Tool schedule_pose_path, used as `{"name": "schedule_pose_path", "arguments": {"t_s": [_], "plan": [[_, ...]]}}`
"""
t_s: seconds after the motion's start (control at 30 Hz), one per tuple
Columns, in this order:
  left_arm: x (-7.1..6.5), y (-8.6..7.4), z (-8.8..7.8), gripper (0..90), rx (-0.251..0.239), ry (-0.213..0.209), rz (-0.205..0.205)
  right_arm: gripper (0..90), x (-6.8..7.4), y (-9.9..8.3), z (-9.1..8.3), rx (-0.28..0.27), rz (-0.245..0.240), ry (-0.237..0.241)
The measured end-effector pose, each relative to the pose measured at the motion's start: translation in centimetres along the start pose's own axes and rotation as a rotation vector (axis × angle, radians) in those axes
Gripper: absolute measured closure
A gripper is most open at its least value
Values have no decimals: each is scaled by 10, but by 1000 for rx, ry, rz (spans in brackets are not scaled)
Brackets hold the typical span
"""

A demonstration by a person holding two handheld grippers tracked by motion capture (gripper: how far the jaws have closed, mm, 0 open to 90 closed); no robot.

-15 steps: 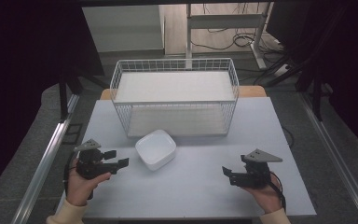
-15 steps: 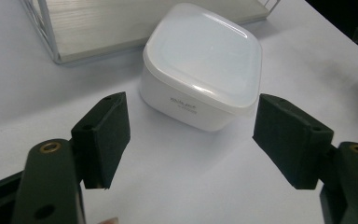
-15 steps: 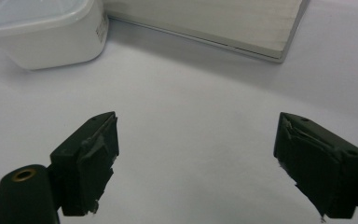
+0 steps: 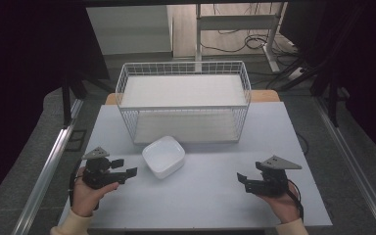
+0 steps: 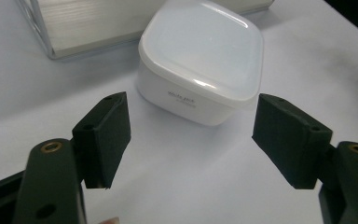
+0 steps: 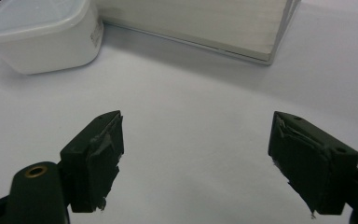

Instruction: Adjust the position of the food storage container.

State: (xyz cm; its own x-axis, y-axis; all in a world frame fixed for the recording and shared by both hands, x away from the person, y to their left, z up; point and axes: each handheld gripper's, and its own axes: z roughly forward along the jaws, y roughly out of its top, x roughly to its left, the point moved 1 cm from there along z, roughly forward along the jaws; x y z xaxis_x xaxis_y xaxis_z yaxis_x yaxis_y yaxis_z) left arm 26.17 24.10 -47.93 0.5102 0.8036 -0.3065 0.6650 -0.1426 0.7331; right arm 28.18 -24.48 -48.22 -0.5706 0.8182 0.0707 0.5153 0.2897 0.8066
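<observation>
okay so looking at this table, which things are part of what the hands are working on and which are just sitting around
Part of the job:
white lidded container, straight ahead of the open left claw
open right claw, held off to the side with nothing between its jaws

Just there:
white wire basket at the back of the table
cables on the floor beyond

Floor: grey carpet [image 4: 39, 127] left of the tool.
Counter: pale grey top [image 4: 200, 196].
Cables: tangled [image 4: 254, 41], far beyond the tool.
Surroundings: dark curtains [image 4: 24, 49].
</observation>
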Motion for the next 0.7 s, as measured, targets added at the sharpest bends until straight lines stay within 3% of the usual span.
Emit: {"name": "schedule_pose_path", "arguments": {"t_s": [0.3,0.43,0.7], "plan": [[-4,-1,4,271,21,15,12,195,-2,-1,1,10,5,14],[-6,4,1,289,-2,-1,0,201,-3,-1,-1,5,12,19],[-11,17,0,298,-18,-21,23,212,-5,0,-4,-4,23,14]]}}
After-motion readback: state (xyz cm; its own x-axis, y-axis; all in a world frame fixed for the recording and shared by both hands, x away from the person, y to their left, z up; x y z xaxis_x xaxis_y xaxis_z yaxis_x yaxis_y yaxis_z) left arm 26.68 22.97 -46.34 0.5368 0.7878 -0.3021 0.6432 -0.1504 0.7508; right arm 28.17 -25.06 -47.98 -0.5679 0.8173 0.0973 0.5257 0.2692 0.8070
